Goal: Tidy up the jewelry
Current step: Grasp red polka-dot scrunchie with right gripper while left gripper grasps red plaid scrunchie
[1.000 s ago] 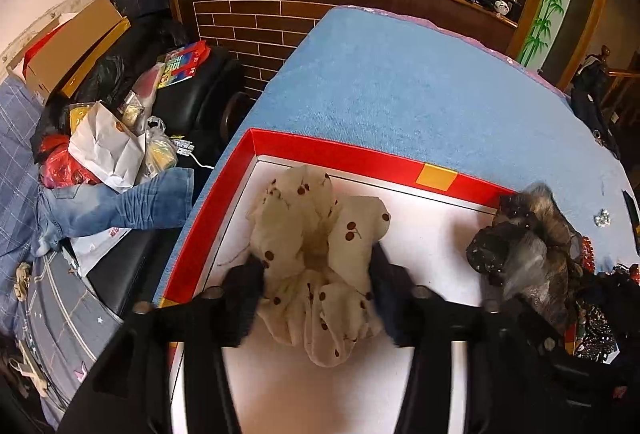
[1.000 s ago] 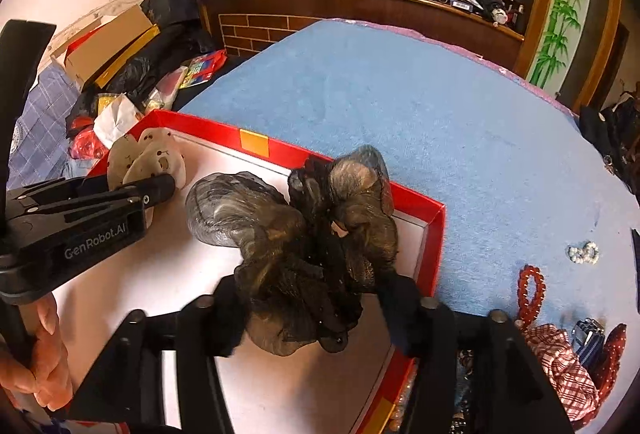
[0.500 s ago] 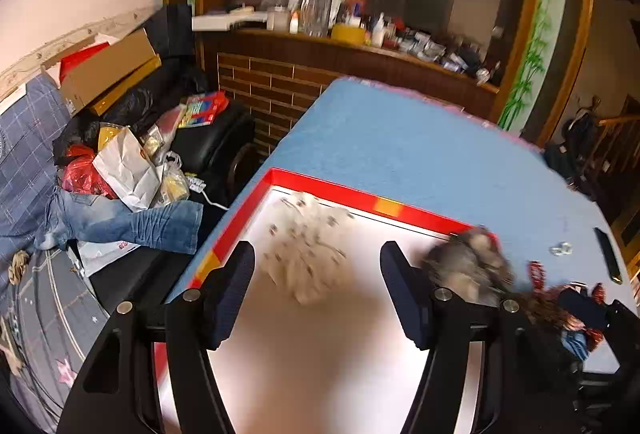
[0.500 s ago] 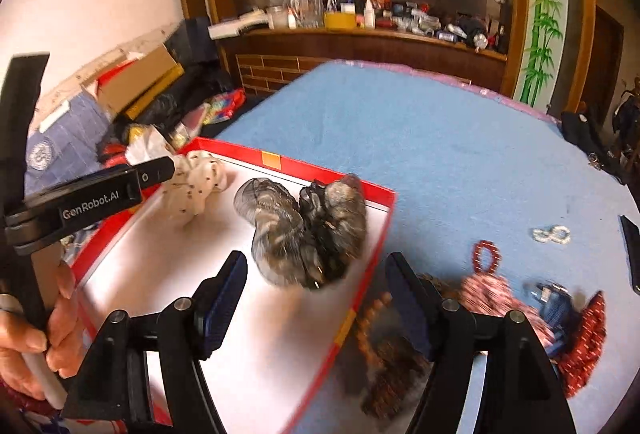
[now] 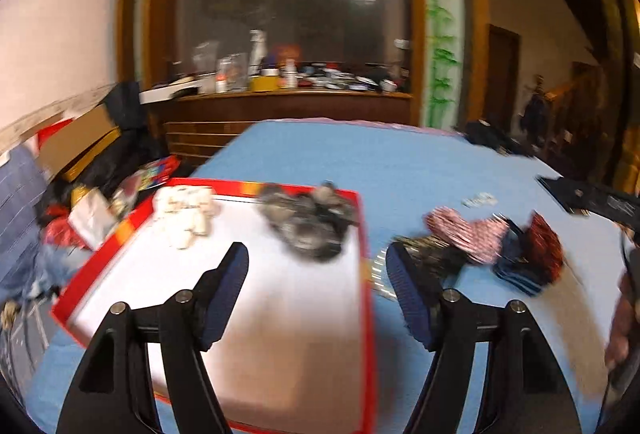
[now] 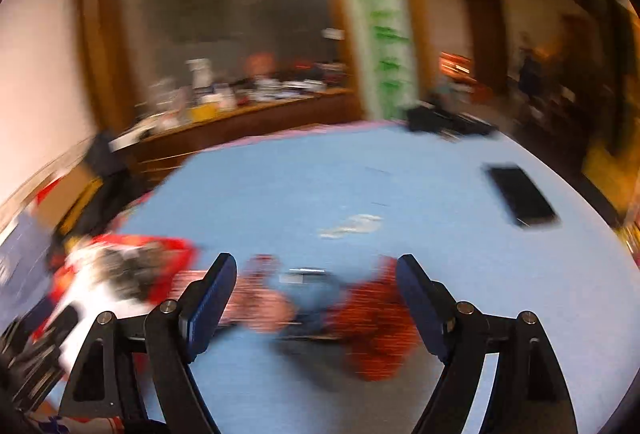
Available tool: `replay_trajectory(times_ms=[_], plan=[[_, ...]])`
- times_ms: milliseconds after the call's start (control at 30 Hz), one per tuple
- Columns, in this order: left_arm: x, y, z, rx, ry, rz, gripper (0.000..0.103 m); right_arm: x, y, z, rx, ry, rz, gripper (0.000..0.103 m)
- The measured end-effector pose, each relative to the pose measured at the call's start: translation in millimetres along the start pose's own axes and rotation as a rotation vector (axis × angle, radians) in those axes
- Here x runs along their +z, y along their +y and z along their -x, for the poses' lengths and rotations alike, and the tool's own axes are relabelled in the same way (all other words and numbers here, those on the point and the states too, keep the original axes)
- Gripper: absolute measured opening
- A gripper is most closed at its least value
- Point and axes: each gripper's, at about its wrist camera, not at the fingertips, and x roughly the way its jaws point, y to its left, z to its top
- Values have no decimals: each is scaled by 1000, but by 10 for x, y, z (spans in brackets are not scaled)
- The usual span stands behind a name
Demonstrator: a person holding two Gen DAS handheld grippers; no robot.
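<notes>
A red-rimmed white tray holds a cream dotted scrunchie and a black mesh scrunchie. My left gripper hangs above the tray's near half, its jaws opening with nothing between them. To the right on the blue table lies a pile: a pink plaid scrunchie, a blue one, a red one and a dark glittery piece. In the blurred right wrist view my right gripper is over that pile, jaws opening and empty, with the tray at left.
A small silver trinket lies on the blue cloth beyond the pile, and a black phone lies far right. A cluttered wooden counter stands behind the table. Boxes, bags and clothes crowd the floor at left. A hand shows at the right edge.
Both grippers let go of their scrunchies, which now lie in the tray. Both pulled back, rose and swung right, the right one onto the loose pile, with jaws wider.
</notes>
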Motion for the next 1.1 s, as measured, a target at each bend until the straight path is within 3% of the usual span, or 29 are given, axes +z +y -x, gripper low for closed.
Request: replay_trajectory(times_ms=[100, 267, 500, 567, 600, 633, 700, 800, 933, 1100], plan=[[1, -35, 27, -19, -23, 4, 75, 9, -402, -168, -57, 74, -138, 86], [4, 15, -78, -44, 21, 38, 76, -85, -646, -419, 9, 214, -277, 86], [-19, 71, -135, -69, 55, 55, 76, -221, -401, -573, 28, 323, -190, 87], [-21, 49, -136, -68, 57, 43, 76, -246, -346, -616, 14, 331, -133, 70], [-16, 15, -127, -64, 58, 27, 76, -259, -332, -625, 9, 334, -116, 38], [-11, -17, -123, -73, 62, 14, 77, -278, -327, -638, -4, 340, -103, 26], [35, -127, -143, -115, 94, -18, 83, -281, -371, -609, -1, 332, -126, 20], [182, -333, -231, -199, 147, -42, 88, -195, -495, -459, -41, 246, -168, 20], [407, -663, -585, -314, 291, -70, 92, -114, -639, -298, -58, 164, -229, 20], [448, -997, -1151, -230, 410, -120, 93, -88, -694, -286, -9, 167, -276, 20]])
